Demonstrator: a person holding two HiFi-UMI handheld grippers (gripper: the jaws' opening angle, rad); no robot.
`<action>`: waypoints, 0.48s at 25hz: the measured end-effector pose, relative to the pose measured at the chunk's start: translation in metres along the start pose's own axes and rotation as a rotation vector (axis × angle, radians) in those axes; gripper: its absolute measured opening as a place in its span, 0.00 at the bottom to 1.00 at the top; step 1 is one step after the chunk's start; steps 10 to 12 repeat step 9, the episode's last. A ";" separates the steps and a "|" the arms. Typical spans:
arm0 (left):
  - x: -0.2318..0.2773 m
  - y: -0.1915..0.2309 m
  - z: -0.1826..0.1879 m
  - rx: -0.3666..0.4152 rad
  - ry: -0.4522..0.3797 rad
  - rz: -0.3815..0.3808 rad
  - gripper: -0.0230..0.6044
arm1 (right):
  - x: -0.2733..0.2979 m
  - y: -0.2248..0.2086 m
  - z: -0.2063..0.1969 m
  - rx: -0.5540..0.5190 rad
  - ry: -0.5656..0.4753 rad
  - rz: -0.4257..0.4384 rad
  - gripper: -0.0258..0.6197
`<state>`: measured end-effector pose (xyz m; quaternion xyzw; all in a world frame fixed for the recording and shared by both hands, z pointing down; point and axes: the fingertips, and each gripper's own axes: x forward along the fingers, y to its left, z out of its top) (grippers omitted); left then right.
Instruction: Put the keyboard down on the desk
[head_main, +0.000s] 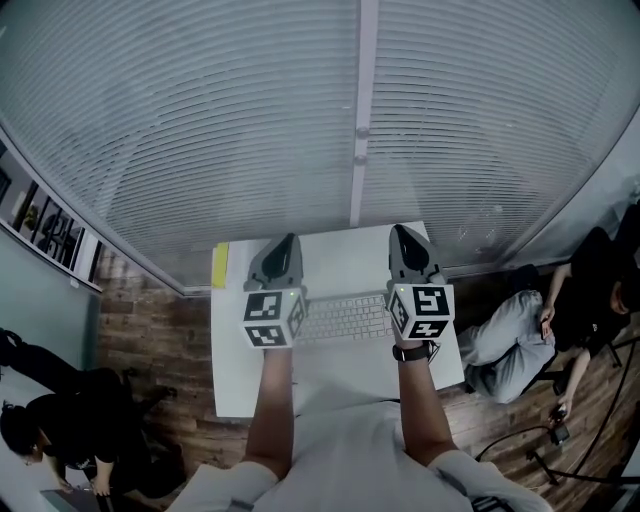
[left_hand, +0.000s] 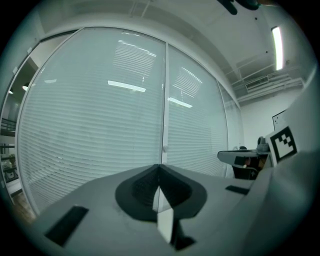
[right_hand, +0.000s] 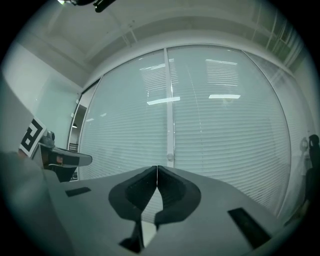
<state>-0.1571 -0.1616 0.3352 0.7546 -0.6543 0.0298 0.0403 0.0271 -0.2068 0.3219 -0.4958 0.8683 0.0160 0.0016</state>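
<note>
Nearest to me are my two forearms, a dark watch (head_main: 410, 351) on the right wrist. Just beyond them are the marker cubes (head_main: 272, 319) on top of each claw.

My left claw (head_main: 289, 240) (left_hand: 160, 167) is fully closed, its tips meeting in a thin line with nothing gripped between them. My right claw (head_main: 399, 231) (right_hand: 157, 168) is the same: pressed together and empty. Both point roughly level toward the far window.

The keyboard (head_main: 345, 317) is white and lies flat on the white surface (head_main: 340, 372). From the head view it sits between the two claws, and neither has hold of it.

A yellow strip (head_main: 220, 265) lies along the surface's far left edge.

On the wooden floor, one person (head_main: 520, 335) sits to the right and another (head_main: 60, 410) to the left.

Farthest off, pale horizontal blinds (head_main: 250, 120) fill the glass wall, split by a vertical post (head_main: 360, 110).
</note>
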 end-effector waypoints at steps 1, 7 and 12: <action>-0.001 -0.002 -0.002 -0.001 0.002 -0.002 0.06 | -0.003 0.001 -0.005 0.005 0.007 0.002 0.06; -0.004 -0.022 0.000 -0.001 -0.002 -0.031 0.06 | -0.011 0.011 -0.012 -0.012 0.032 0.026 0.06; -0.008 -0.024 0.003 0.012 0.003 -0.039 0.06 | -0.013 0.022 -0.010 -0.013 0.034 0.036 0.06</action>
